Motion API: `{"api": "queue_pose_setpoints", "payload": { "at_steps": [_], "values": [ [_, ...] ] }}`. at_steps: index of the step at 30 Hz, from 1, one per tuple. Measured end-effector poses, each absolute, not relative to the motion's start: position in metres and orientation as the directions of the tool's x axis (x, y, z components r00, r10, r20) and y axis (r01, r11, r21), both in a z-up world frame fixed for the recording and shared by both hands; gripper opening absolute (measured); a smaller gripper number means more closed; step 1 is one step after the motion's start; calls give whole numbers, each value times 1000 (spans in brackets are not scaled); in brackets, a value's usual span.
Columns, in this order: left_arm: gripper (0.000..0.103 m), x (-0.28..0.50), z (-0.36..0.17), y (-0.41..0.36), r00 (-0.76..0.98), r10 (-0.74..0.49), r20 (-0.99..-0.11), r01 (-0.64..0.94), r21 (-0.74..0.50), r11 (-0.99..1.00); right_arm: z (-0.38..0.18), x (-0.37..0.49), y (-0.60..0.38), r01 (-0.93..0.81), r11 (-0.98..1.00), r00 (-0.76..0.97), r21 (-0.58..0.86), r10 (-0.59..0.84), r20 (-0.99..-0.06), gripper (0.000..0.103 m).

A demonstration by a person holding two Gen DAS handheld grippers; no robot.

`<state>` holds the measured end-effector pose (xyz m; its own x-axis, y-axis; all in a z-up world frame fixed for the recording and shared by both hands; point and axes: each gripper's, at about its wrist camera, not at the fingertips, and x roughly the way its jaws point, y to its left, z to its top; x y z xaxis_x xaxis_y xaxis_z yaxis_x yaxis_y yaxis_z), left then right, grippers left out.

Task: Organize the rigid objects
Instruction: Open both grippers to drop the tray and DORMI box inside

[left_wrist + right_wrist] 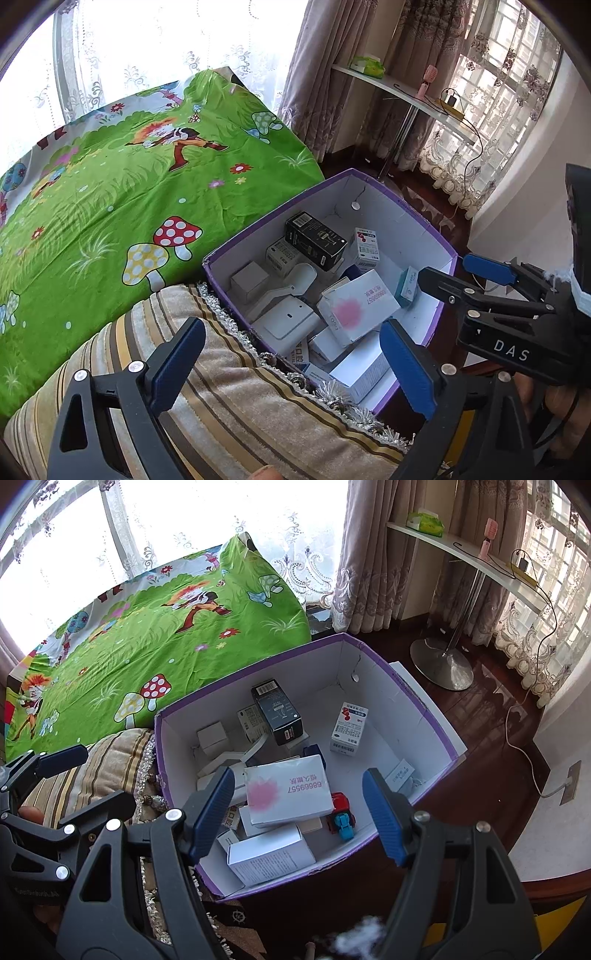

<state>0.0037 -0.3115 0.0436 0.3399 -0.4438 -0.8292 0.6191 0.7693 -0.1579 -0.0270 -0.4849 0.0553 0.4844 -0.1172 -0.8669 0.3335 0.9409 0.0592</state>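
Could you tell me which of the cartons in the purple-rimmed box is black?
The tall black carton with a barcode, leaning near the back of the purple-rimmed box; the others are white.

The purple box point(436, 723) is matt cardboard, white inside, with a crack in its far wall. The cartons in it are printed card: the black carton point(277, 710) near the far wall looks glossy, the white carton with the pink blot point(288, 790) smooth and matt. The small toy truck point(341, 816) by the near wall is shiny plastic. The striped cushion point(236, 402) is plush cloth with tinsel trim; the green sheet point(110, 192) is creased printed cloth. The floor point(491, 738) is glossy dark wood.
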Motion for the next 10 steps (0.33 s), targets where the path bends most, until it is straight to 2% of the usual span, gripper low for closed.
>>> {"api": "queue_pose_setpoints", "payload": {
  "at_steps": [10],
  "values": [
    [102,-2,51,-314,375,-474,-796,644,-144,751,54,-28,-486,336,940,485,62,-116,-867,75]
  ]
}}
